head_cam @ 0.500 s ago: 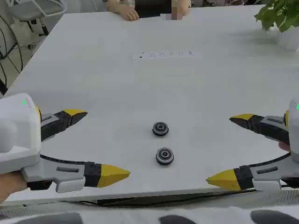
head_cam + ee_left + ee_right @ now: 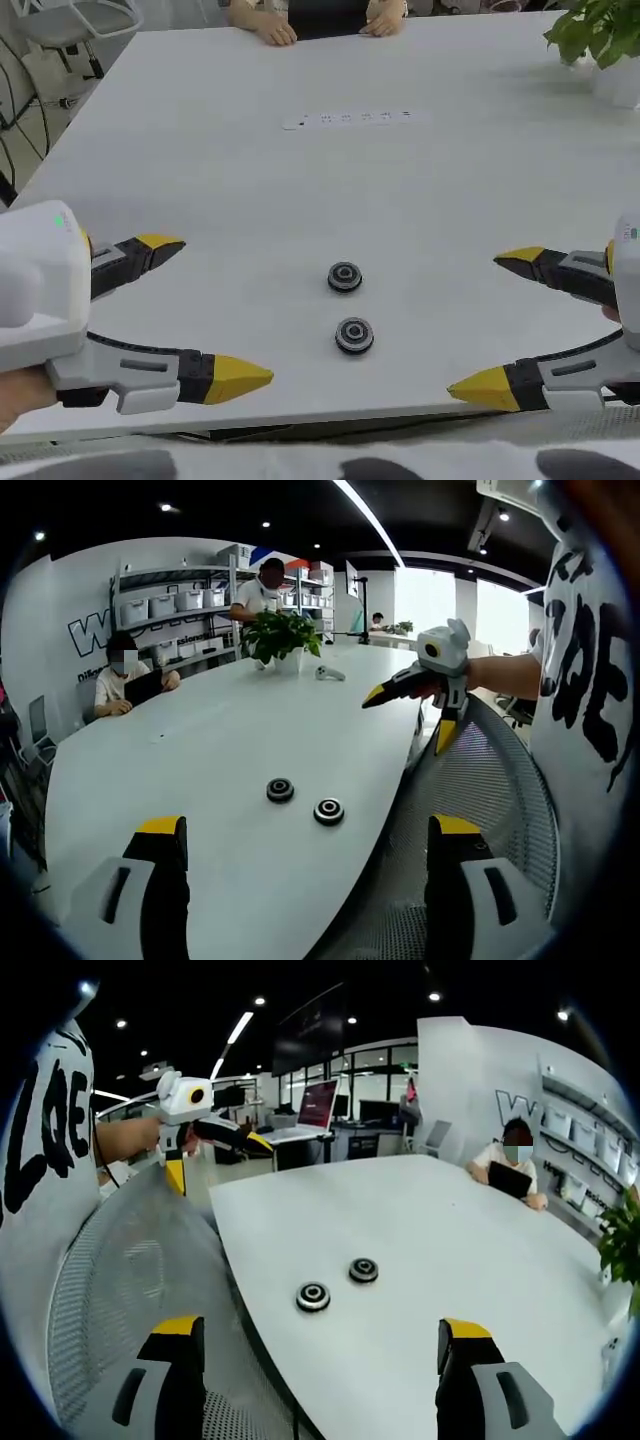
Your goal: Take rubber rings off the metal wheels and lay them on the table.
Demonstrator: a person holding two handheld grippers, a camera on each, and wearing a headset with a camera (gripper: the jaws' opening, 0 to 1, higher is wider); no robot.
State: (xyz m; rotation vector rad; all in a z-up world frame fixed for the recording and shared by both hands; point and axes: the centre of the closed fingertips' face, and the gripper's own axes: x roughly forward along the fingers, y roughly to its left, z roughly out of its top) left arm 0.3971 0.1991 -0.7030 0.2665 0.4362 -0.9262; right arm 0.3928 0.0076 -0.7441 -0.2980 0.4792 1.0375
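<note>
Two small metal wheels with black rubber rings lie flat on the white table (image 2: 250,180): the far wheel (image 2: 344,277) and the near wheel (image 2: 354,335), close to the front edge. My left gripper (image 2: 213,311) is open at the left, its yellow-tipped fingers pointing right toward the wheels, well apart from them. My right gripper (image 2: 497,323) is open at the right, pointing left, also clear of them. The left gripper view has the two wheels (image 2: 280,790) (image 2: 328,811) ahead, between its open jaws. In the right gripper view they are wheels (image 2: 313,1297) (image 2: 363,1270).
A white power strip (image 2: 347,119) lies farther back on the table. A potted plant (image 2: 598,35) stands at the far right corner. A person's hands (image 2: 268,27) rest at the far edge. A mesh chair back (image 2: 480,810) is beside the table's front edge.
</note>
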